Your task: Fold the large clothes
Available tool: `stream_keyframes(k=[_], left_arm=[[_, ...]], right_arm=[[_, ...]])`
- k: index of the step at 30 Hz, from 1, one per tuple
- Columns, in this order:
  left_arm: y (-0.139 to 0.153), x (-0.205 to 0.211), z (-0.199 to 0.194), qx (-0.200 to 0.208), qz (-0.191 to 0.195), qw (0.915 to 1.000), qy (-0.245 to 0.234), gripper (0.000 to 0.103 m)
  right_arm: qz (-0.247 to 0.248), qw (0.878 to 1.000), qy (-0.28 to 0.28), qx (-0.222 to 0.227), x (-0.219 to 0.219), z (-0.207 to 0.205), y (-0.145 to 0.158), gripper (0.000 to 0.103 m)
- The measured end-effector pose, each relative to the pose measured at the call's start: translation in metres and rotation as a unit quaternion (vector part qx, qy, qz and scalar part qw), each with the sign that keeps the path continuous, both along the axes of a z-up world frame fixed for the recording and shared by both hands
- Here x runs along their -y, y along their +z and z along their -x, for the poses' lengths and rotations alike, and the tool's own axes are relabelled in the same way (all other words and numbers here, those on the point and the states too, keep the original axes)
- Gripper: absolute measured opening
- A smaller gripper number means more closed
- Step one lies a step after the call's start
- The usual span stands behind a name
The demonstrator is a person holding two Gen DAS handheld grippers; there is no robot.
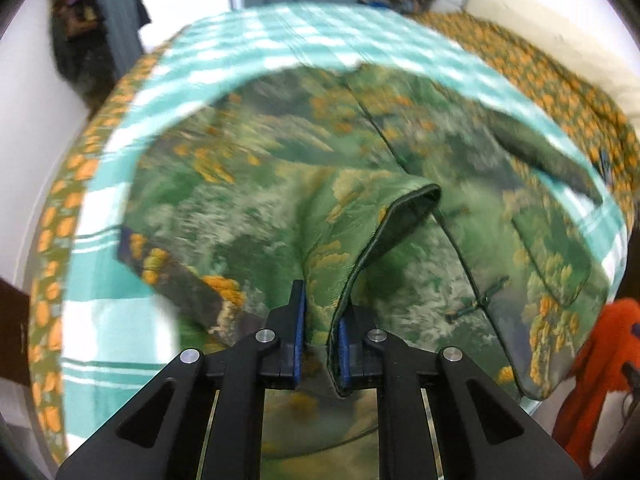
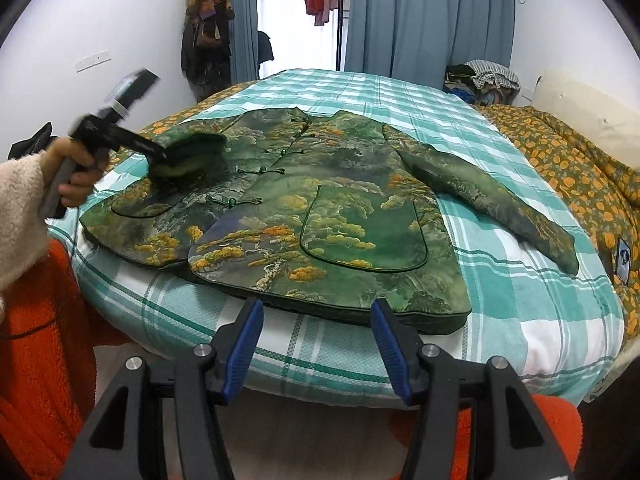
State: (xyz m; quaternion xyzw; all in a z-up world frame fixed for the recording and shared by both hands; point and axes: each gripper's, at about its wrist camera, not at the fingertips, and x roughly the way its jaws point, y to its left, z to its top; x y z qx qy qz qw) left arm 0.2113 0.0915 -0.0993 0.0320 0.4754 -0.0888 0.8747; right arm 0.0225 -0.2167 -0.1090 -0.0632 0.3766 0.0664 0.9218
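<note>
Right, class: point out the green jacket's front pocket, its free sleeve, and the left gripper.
Front pocket [image 2: 360, 232]: right wrist view, middle of the patch.
Free sleeve [image 2: 492, 196]: right wrist view, mid-length, lying on the bed.
Left gripper [image 1: 322, 336]: left wrist view, between its fingertips, clamped on cuff fabric.

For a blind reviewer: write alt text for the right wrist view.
A green landscape-print jacket lies flat on a teal checked bed, one sleeve spread out. The left gripper clamps the other sleeve's cuff; the right gripper hovers open before the hem.
</note>
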Motion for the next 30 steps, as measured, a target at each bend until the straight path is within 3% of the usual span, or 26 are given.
stream_keyframes(k=[3,6,9,12,14,16,17,18,22,23,26,30], left_arm=[[0.031,-0.049,0.008,0.03,0.008,0.9983,0.049,0.012],[0.059,-0.11,0.017,0.056,-0.001,0.9913,0.119,0.012],[0.075,-0.183,0.032,0.07,-0.015,0.9717,0.225,0.02],[0.078,-0.249,0.059,0.083,-0.02,0.9371,0.338,0.031],[0.072,-0.279,0.084,0.084,-0.025,0.913,0.398,0.045],[0.062,-0.289,0.103,0.079,-0.019,0.9017,0.425,0.06],[0.055,-0.289,0.114,0.074,-0.014,0.9001,0.429,0.064],[0.05,-0.284,0.121,0.07,-0.008,0.9021,0.426,0.069],[0.023,-0.243,0.137,0.036,0.038,0.9319,0.359,0.086],[0.01,-0.222,0.136,0.017,0.059,0.9444,0.323,0.088],[-0.015,-0.174,0.12,-0.031,0.1,0.9635,0.246,0.089],[-0.046,-0.129,0.092,-0.069,0.114,0.9711,0.198,0.089]], right_arm=[[-0.002,1.0,-0.004,0.001,0.003,0.0,0.0,0.057],[-0.006,1.0,-0.008,0.0,0.005,-0.001,0.0,0.057],[-0.008,1.0,-0.009,-0.001,0.005,-0.002,-0.001,0.057],[-0.007,1.0,-0.009,-0.002,0.005,-0.003,-0.001,0.057],[-0.008,1.0,-0.011,-0.001,0.005,-0.003,-0.001,0.057],[-0.01,1.0,-0.019,0.0,0.008,-0.004,-0.002,0.057],[-0.012,1.0,-0.027,-0.001,0.011,-0.005,-0.002,0.057],[-0.016,0.999,-0.036,-0.003,0.015,-0.006,-0.002,0.057],[-0.048,0.994,-0.094,-0.024,0.046,-0.019,-0.007,0.062],[-0.061,0.991,-0.114,-0.031,0.059,-0.024,-0.009,0.065],[-0.084,0.981,-0.169,-0.043,0.097,-0.041,-0.016,0.069],[-0.109,0.971,-0.197,-0.077,0.136,-0.067,-0.029,0.069]])
